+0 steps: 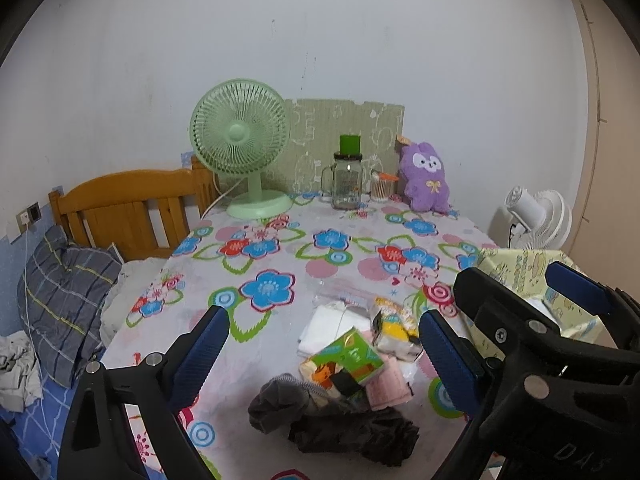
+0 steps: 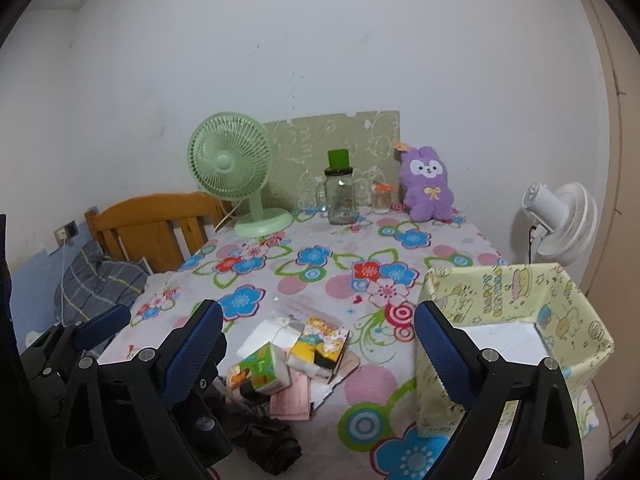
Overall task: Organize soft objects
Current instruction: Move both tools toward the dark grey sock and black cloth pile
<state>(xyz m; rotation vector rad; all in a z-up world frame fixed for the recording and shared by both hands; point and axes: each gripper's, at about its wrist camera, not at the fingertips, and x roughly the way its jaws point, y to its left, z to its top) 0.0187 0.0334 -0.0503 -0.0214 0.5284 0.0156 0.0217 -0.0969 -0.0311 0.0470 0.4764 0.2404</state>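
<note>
A pile of soft things lies on the flowered tablecloth (image 1: 280,264) in front of me: a green tissue pack (image 1: 348,354), a yellow packet (image 1: 394,320), white folded tissue (image 1: 326,322), a pink cloth (image 1: 388,390), a grey sock (image 1: 280,396) and black crumpled fabric (image 1: 360,434). My left gripper (image 1: 326,346) hangs open above the pile, holding nothing. My right gripper (image 2: 320,346) is open and empty too, between the pile and a yellow-green fabric box (image 2: 488,292). A purple plush rabbit (image 2: 428,184) sits at the table's far edge.
At the back stand a green desk fan (image 1: 240,148), a glass jar with a green lid (image 1: 347,178), a small cup (image 1: 380,188) and a cardboard sheet (image 1: 344,124). A white fan (image 2: 560,220) is off the right edge. A bed with a wooden headboard (image 1: 124,208) and a checked pillow (image 1: 64,304) lies on the left.
</note>
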